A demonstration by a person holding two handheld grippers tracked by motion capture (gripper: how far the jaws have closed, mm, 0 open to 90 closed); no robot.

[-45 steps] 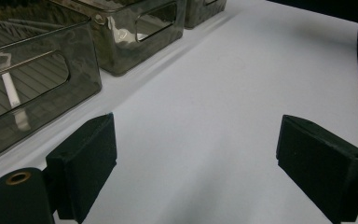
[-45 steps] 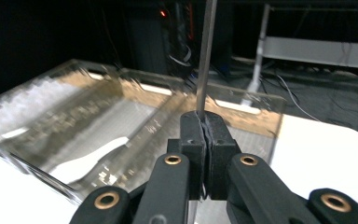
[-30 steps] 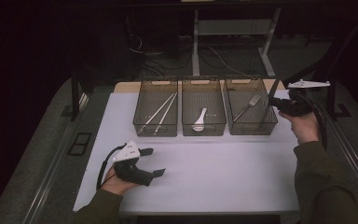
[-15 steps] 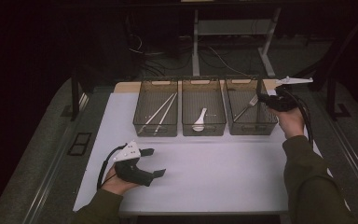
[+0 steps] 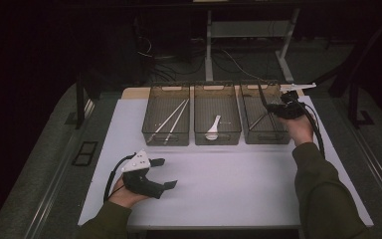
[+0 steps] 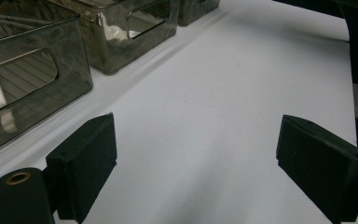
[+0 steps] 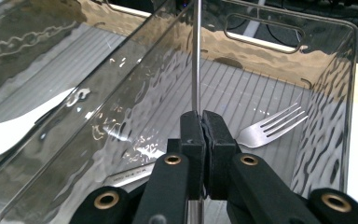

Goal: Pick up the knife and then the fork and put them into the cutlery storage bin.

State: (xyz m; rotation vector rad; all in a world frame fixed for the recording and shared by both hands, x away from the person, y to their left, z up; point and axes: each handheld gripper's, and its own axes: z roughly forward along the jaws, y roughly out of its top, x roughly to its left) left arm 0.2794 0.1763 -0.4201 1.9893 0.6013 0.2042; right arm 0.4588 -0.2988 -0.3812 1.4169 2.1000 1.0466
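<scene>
Steel utensil (image 7: pixel 196 60) clamped in right gripper (image 7: pixel 203 122) fingers now rises over bin (image 7: pixel 327 70); left gripper (image 6: pixel 196 154) released.

A thin metal utensil handle (image 7: pixel 196 56) is standing upright (its head hidden), pinched over the right-hand clear bin (image 7: pixel 270 70), where a silver fork (image 7: pixel 270 127) is lying flat.

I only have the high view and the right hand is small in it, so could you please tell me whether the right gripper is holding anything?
Observer: Yes, the right gripper is shut on a thin metal rod, over the right-hand bin.
Operator: Is anything lying in that bin?
Observer: A metal fork lies flat on its floor.
Operator: And the left gripper?
Observer: The left gripper is open, with nothing between its jaws.
</scene>
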